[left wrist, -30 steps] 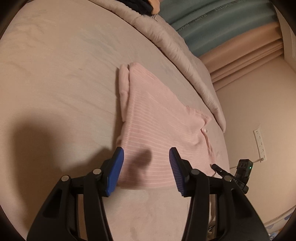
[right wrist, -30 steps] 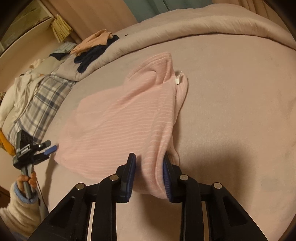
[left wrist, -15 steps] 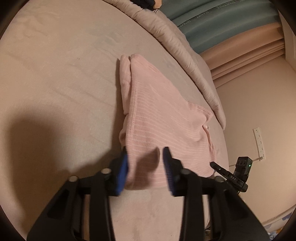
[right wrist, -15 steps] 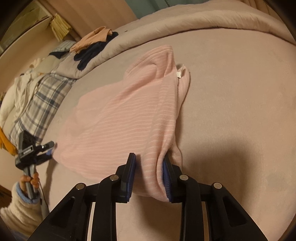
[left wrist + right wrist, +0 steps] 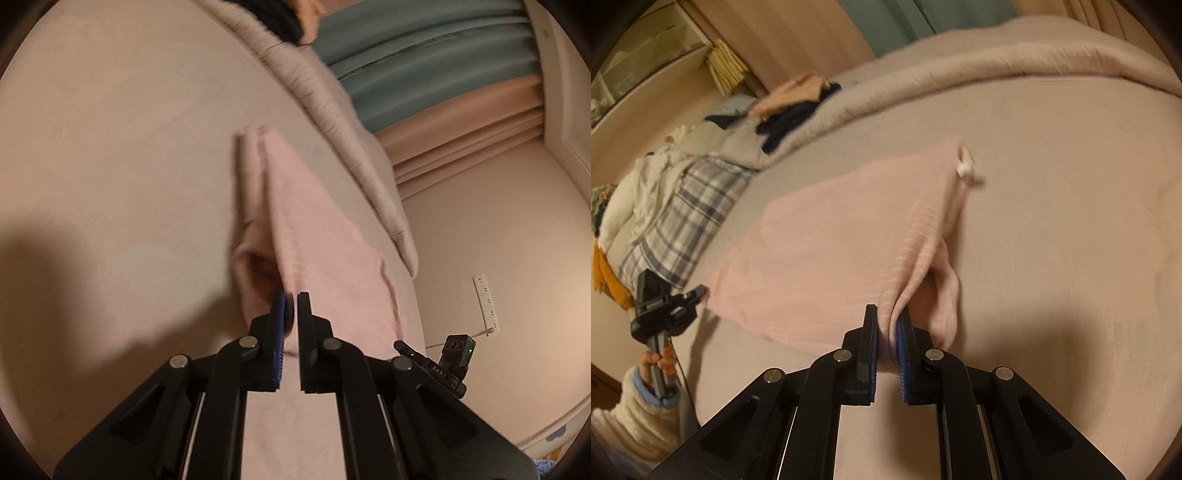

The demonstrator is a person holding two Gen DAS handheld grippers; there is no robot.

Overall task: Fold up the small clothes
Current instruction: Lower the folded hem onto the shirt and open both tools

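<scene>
Pinching the near hem of the pink striped garment (image 5: 325, 240), the left gripper (image 5: 291, 295) has just been closing, and its blue-padded jaws are now pressing together on a thin fold of cloth. The right gripper (image 5: 887, 314) has likewise just been closing and is clamping a bunched edge of the same garment (image 5: 842, 229), with fabric squeezed between its pads.

In the left wrist view the garment is lying on the beige bed cover (image 5: 110, 166), running from the jaws toward 12 o'clock, with a rolled fold opening at 11 o'clock of the fingertips. In the right wrist view it is spreading toward 10 o'clock, a white tag (image 5: 966, 168) sticking out at its far corner at 1 o'clock. At 8 o'clock a hand (image 5: 657, 360) in a fluffy sleeve (image 5: 639, 417) is holding the other gripper at the garment's far corner.
</scene>
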